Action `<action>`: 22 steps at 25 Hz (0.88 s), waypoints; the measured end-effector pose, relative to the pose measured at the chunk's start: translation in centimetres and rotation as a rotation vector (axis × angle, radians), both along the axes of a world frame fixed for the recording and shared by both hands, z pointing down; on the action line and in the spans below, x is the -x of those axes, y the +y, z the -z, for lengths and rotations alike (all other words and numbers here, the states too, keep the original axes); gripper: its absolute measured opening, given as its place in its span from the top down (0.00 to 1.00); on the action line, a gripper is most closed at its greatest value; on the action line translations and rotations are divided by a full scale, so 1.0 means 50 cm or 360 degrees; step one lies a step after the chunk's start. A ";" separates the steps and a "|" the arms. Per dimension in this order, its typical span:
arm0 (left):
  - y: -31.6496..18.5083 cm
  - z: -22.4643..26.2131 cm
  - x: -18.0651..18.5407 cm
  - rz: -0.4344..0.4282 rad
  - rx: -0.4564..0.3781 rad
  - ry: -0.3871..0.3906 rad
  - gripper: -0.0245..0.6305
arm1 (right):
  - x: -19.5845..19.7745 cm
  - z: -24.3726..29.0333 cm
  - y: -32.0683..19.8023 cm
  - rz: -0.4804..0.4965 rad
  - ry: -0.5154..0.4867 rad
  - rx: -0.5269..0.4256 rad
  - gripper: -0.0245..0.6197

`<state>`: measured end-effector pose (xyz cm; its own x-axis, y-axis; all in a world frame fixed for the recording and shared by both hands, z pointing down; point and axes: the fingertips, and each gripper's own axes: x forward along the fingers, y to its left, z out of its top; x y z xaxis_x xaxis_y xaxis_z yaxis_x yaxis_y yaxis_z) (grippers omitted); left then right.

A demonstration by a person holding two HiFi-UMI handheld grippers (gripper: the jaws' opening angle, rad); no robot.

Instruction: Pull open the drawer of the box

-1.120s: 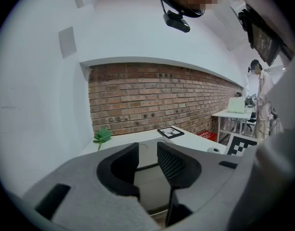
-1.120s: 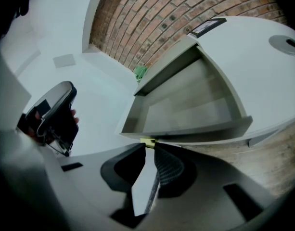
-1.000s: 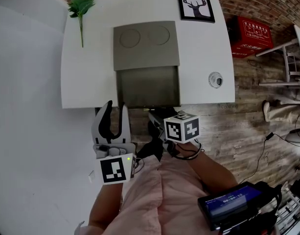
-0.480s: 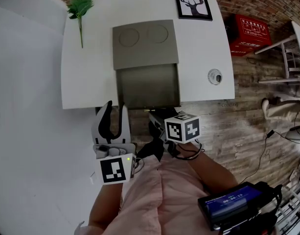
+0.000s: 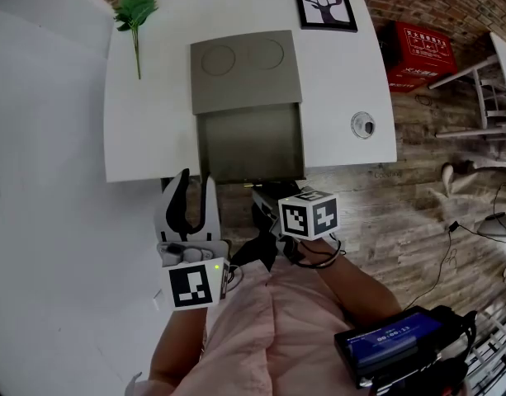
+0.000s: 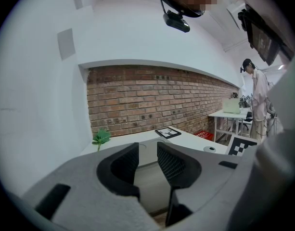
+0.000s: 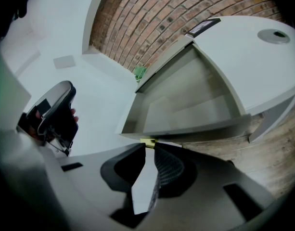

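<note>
**Drawer out, grip unchanged**

Almost nothing has moved since the earlier frame: both grippers stay where they were, and the drawer (image 5: 249,143) is as far out as before. The right gripper (image 7: 149,149) is clenched on the small yellow handle (image 7: 147,142) at the drawer's front edge, directly ahead of its jaw tips. The open tray stretches away beyond the handle, towards the box (image 5: 246,71) on the white table (image 5: 145,130). The left gripper (image 5: 195,181) waits just to the left of the right one, jaws apart with nothing between them.

I judge the pulling step nearly finished. The next move calls for either a last short pull straight back, in line with the drawer's run, or letting the handle go. The right gripper tilts down to the handle — the left is held nearer to level.
</note>
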<state>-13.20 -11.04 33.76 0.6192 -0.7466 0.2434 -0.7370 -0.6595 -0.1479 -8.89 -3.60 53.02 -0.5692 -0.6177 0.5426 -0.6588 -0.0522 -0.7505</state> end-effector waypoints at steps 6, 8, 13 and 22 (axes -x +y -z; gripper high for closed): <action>0.001 -0.002 0.003 0.0002 0.0003 -0.0002 0.77 | -0.002 -0.001 -0.002 0.0000 -0.0008 -0.0009 0.85; 0.001 0.000 0.002 0.0001 -0.0003 0.0007 0.77 | 0.001 -0.003 -0.001 0.0017 0.0000 -0.0017 0.83; -0.002 0.019 0.004 0.0009 -0.0028 0.0080 0.77 | 0.012 -0.001 0.037 0.0045 0.0043 0.0039 0.73; -0.018 0.180 0.005 -0.0015 -0.0209 0.0306 0.77 | -0.021 0.232 -0.008 -0.0045 0.0280 -0.0363 0.88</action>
<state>-13.44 -11.93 24.75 0.6519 -0.7580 0.0214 -0.7539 -0.6508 -0.0901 -7.83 -4.00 41.43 -0.4594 -0.7493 0.4769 -0.7806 0.0844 -0.6193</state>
